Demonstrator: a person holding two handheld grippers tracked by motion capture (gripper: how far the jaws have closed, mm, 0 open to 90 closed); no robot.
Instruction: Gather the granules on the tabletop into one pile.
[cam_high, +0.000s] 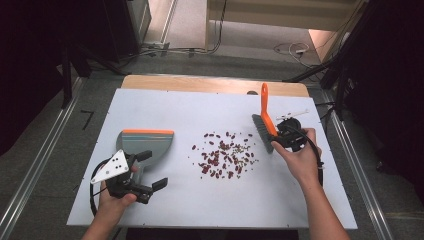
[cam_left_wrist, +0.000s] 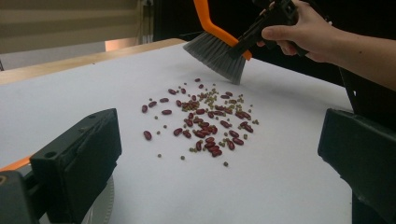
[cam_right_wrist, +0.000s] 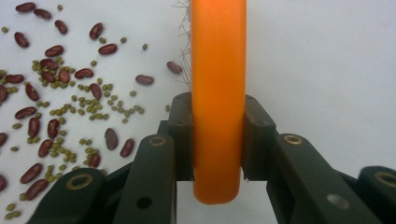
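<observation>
brush (cam_high: 263, 120): 1 | dustpan (cam_high: 145, 141): 1 | claws: 2 | bean pile (cam_high: 223, 155): 1

Both forearms are showing bare from the wrist up, with no sleeve, glove or watch appearing on either. The left gripper (cam_high: 150, 170) is wearing a matte black body with two blocky, flat-faced black jaws, and a pale grey three-cornered plate (cam_high: 111, 167) dotted with small dark holes is sitting on top of it. A black cable (cam_high: 93, 192) is looping out from its rear. The right gripper (cam_right_wrist: 218, 140) is showing black linkage arms studded with brass-coloured ring bushings and round screw holes, ending in squared black pads (cam_right_wrist: 181, 135). A black cable (cam_high: 314, 150) is trailing from it, and a thin white strip (cam_high: 292, 115) is sticking out near its top.
</observation>
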